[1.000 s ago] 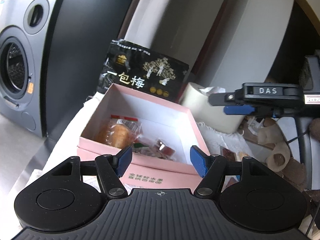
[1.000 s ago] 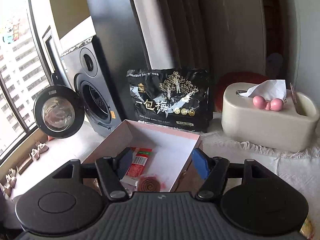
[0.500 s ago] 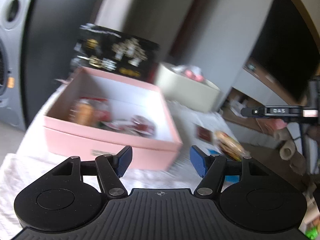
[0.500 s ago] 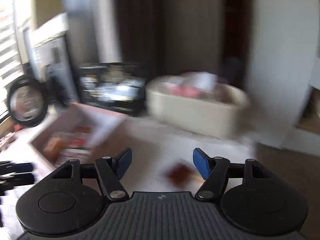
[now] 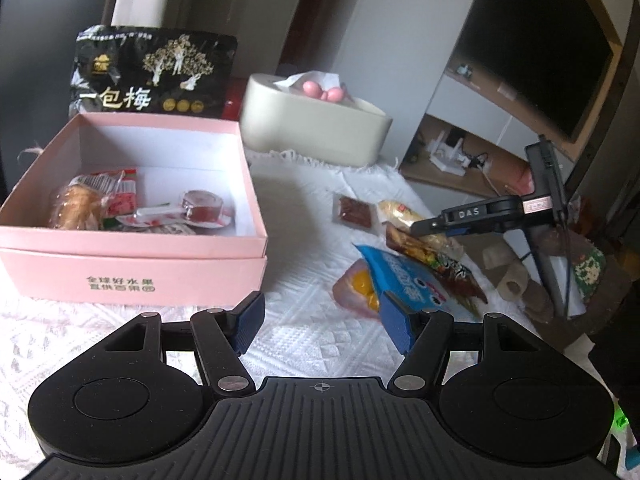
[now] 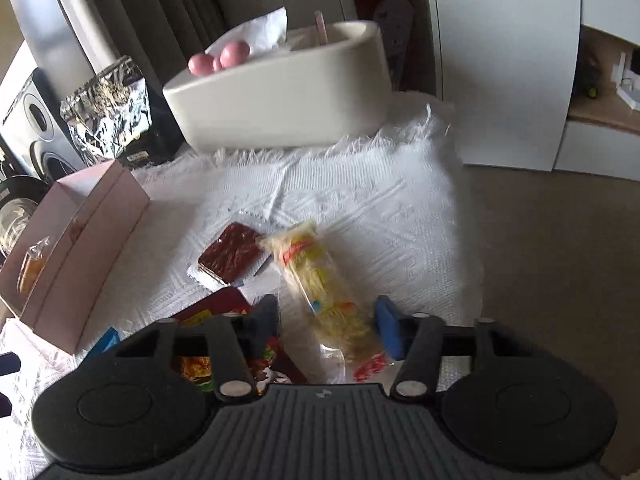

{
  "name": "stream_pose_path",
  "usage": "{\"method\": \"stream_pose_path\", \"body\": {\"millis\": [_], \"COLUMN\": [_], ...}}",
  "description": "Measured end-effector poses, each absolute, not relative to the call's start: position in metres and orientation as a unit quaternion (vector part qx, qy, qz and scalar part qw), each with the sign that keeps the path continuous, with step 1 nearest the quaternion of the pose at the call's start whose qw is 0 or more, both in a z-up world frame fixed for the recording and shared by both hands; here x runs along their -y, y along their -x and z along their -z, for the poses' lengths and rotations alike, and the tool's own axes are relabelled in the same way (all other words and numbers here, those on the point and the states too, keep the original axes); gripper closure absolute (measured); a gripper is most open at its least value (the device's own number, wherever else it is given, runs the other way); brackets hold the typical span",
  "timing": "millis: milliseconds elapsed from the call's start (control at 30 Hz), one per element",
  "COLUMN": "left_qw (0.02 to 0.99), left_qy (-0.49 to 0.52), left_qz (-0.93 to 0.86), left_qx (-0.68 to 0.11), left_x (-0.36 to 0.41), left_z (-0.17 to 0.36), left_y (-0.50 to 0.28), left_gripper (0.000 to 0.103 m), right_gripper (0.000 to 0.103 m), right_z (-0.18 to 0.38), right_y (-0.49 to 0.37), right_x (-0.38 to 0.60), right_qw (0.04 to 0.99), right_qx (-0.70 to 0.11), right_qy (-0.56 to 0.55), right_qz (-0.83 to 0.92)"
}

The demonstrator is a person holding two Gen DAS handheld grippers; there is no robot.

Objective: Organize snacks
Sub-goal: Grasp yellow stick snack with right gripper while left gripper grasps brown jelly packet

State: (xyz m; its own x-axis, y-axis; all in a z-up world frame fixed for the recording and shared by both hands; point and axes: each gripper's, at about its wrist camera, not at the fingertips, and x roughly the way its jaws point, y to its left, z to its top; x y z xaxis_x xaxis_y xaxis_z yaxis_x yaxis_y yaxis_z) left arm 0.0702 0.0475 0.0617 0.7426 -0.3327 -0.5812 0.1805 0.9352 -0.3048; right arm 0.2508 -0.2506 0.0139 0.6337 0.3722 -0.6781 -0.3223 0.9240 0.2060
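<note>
A: Right tool (image 6: 326, 326) is spread wide, fingers either side of the yellow snack pack (image 6: 320, 292) lying on the white cloth (image 6: 360, 200), not pinching it

B: And the left tool (image 5: 320, 318)?

A: Spread too, nothing between its fingers; blue snack bag (image 5: 408, 276) just ahead on its right, pink box (image 5: 136, 268) ahead on its left, a few snacks inside

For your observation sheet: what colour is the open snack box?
Pink outside, white inside: snack box, clearest in the left wrist view.
</note>
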Motion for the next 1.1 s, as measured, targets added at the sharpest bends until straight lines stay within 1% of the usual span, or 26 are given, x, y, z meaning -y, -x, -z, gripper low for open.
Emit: {"method": "stream_pose_path", "body": {"millis": [33, 100, 200, 333, 400, 433, 467, 500, 533, 600, 700, 733, 767, 833, 967, 1000, 1033, 1100], "left_qw": [0.925, 0.922, 0.92, 0.917, 0.919, 0.92, 0.922, 0.924, 0.925, 0.919, 0.899, 0.895, 0.891, 0.885, 0.875, 0.873, 0.869, 0.865], "left_qy": [0.116, 0.121, 0.123, 0.116, 0.105, 0.099, 0.095, 0.093, 0.091, 0.088, 0.084, 0.077, 0.067, 0.041, -0.017, -0.027, -0.039, -0.058], "left_qz": [0.137, 0.135, 0.139, 0.166, 0.174, 0.175, 0.175, 0.178, 0.183, 0.2, 0.196, 0.19, 0.183, 0.166, 0.14, 0.141, 0.142, 0.144], "left_qx": [-0.334, -0.341, -0.346, -0.345, -0.339, -0.337, -0.333, -0.326, -0.319, -0.328, -0.382, -0.397, -0.41, -0.434, -0.463, -0.466, -0.472, -0.478], "left_x": [-0.048, -0.048, -0.044, -0.031, -0.022, -0.017, -0.012, -0.008, -0.003, 0.009, 0.028, 0.034, 0.041, 0.053, 0.076, 0.079, 0.083, 0.087], "left_z": [-0.06, -0.057, -0.055, -0.058, -0.063, -0.067, -0.071, -0.078, -0.084, -0.092, -0.091, -0.088, -0.084, -0.074, -0.053, -0.049, -0.045, -0.036], "left_y": [-0.071, -0.073, -0.077, -0.08, -0.084, -0.089, -0.097, -0.106, -0.117, -0.146, -0.204, -0.22, -0.234, -0.263, -0.3, -0.302, -0.305, -0.304], "left_gripper": [0.034, 0.034, 0.034, 0.034, 0.034, 0.034, 0.034, 0.034, 0.034, 0.034, 0.034, 0.037, 0.044, 0.051, 0.051, 0.051, 0.051, 0.049], "right_gripper": [0.063, 0.071, 0.073, 0.073, 0.072, 0.068, 0.064, 0.054, 0.05, 0.05, 0.05, 0.05, 0.05, 0.05, 0.05, 0.049, 0.046, 0.046], "right_z": [-0.014, -0.017, -0.025, -0.037, -0.044, -0.05, -0.055, -0.06, -0.065, -0.07, -0.068, -0.064, -0.059, -0.05, -0.03, -0.026, -0.023, -0.021], "right_y": [-0.249, -0.242, -0.229, -0.209, -0.205, -0.204, -0.205, -0.207, -0.21, -0.218, -0.224, -0.223, -0.222, -0.219, -0.217, -0.218, -0.219, -0.217], "right_x": [0.249, 0.249, 0.254, 0.253, 0.25, 0.249, 0.248, 0.247, 0.245, 0.241, 0.232, 0.231, 0.233, 0.243, 0.267, 0.273, 0.278, 0.286], "right_qw": [0.904, 0.902, 0.899, 0.896, 0.904, 0.914, 0.918, 0.92, 0.921, 0.923, 0.925, 0.925, 0.926, 0.928, 0.927, 0.926, 0.925, 0.924], "right_qx": [-0.381, -0.382, -0.378, -0.371, -0.361, -0.345, -0.335, -0.329, -0.326, -0.326, -0.329, -0.328, -0.328, -0.328, -0.337, -0.341, -0.342, -0.339], "right_qy": [-0.026, -0.023, -0.043, -0.035, -0.026, -0.026, -0.029, -0.035, -0.042, -0.048, -0.021, -0.009, -0.003, -0.005, -0.027, -0.033, -0.041, -0.055], "right_qz": [-0.193, -0.198, -0.217, -0.24, -0.226, -0.214, -0.209, -0.21, -0.21, -0.2, -0.19, -0.191, -0.187, -0.176, -0.163, -0.16, -0.161, -0.168]}}
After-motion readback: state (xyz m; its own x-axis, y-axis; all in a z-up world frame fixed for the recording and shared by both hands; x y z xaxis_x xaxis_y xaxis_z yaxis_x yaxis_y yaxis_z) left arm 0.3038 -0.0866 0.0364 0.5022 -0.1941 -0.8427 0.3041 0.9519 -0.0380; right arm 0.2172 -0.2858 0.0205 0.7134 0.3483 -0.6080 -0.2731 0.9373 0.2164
